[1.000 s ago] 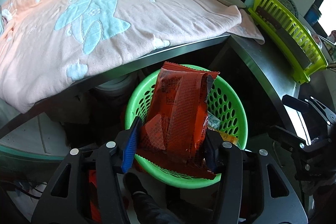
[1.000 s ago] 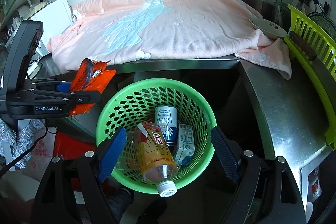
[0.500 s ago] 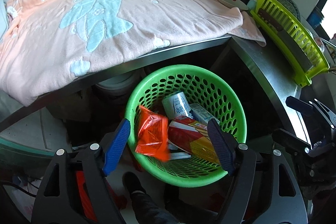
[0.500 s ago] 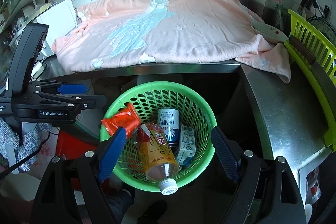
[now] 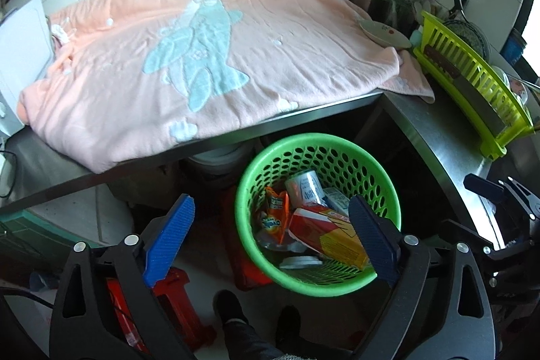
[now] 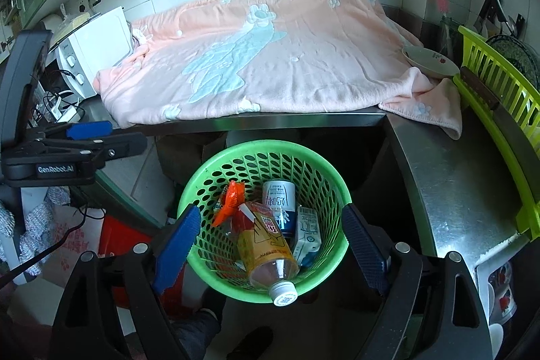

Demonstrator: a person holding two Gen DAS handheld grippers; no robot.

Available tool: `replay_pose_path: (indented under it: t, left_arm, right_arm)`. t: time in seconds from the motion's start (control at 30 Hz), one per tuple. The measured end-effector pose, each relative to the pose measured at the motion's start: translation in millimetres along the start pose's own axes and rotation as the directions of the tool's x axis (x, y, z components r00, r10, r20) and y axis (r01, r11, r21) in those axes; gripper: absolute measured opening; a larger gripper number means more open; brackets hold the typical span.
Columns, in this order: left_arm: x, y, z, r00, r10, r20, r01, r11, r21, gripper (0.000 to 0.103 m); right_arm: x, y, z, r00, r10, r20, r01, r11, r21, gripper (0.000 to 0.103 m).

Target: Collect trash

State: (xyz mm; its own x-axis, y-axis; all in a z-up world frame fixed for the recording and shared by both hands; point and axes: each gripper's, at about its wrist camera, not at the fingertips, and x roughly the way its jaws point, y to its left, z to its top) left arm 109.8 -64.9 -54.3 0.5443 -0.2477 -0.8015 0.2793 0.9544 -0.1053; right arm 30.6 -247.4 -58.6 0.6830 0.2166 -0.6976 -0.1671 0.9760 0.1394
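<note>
My left claw (image 5: 271, 240) hangs released above the green basket (image 5: 314, 142), its jaws having just been opening with nothing between them. The orange wrapper (image 5: 276, 218) lies inside, against the left wall, beside the can (image 5: 305, 191), carton (image 6: 307, 233) and bottle (image 6: 266, 245). My right claw (image 6: 270, 247) is also released and grasps nothing, straddling the basket's rim. The worktop (image 5: 438, 137) edge runs just behind the basket and along its right; the pink towel (image 5: 209, 56) overhangs that edge.

The pink blanket (image 5: 209, 63) hides the tabletop (image 5: 435, 137) under it. The bottle (image 6: 266, 245) covers part of the orange wrapper (image 6: 229, 201).
</note>
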Motion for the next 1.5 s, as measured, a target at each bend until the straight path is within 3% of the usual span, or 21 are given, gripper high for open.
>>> replay_pose_path:
  t: [0.53,0.87,1.3,1.5]
  left_arm:
    - [-67,4,-9,0.986,0.117,0.117,-0.115,0.993,-0.028,0.098]
    - [-83,1,-11,0.967,0.205,0.151,-0.201,0.979,-0.043,0.098]
    - [-92,2,-9,0.954,0.259,0.154,-0.247,0.965,-0.09,0.098]
    - [-100,3,-9,0.935,0.303,0.186,-0.286,0.951,-0.116,0.098]
  right_arm:
    - [-30,20,-8,0.999,-0.023,0.023,0.023,0.999,-0.026,0.088]
    - [-40,28,-6,0.999,-0.02,0.042,0.021,0.999,-0.037,0.089]
    - [-48,29,4,0.996,-0.043,0.084,0.046,0.999,-0.027,0.089]
    - [-53,31,6,0.992,-0.035,0.123,0.038,0.999,-0.029,0.089]
